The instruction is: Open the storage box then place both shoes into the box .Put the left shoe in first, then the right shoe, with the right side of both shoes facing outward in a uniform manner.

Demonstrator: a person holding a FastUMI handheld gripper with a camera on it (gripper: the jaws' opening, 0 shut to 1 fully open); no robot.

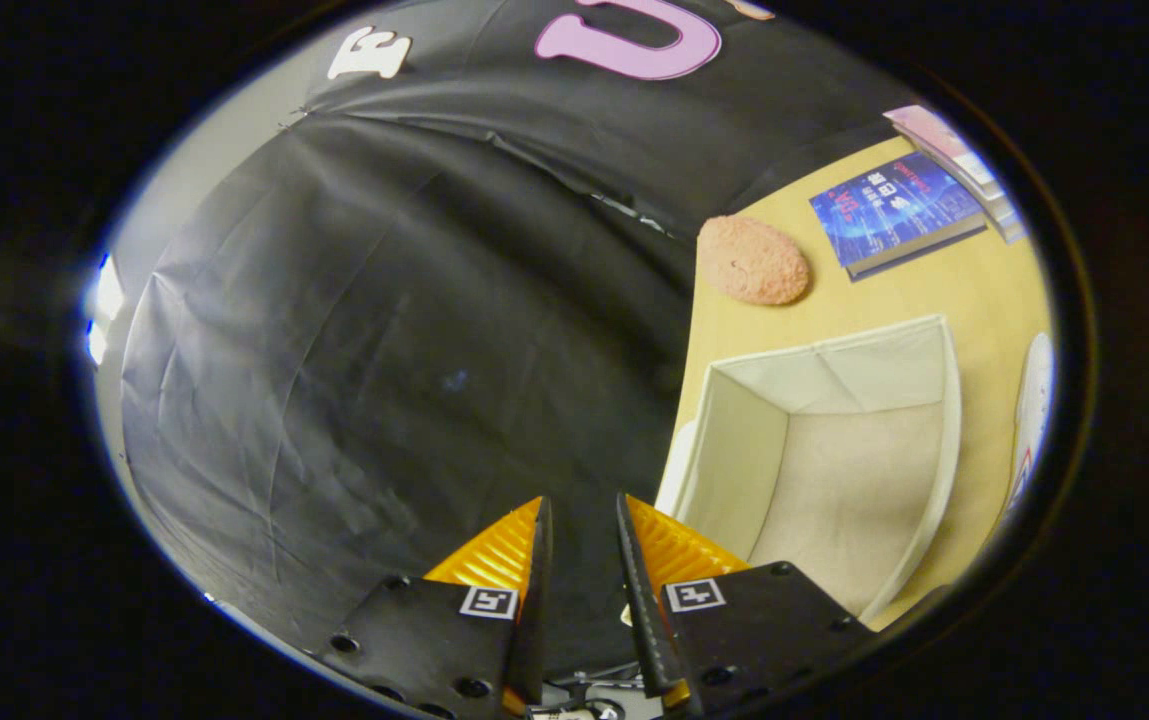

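Tool (584, 520) fingers slightly apart, empty, open fabric storage box (734, 450), fuzzy oval pad (754, 260)

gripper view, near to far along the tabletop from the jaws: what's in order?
Gripper, jaws a narrow gap apart with nothing between them, aimed at the black cloth wall → open, empty white fabric storage box → fuzzy pink oval object → blue hardcover book → pale pink book stack, all on the tan wooden table.
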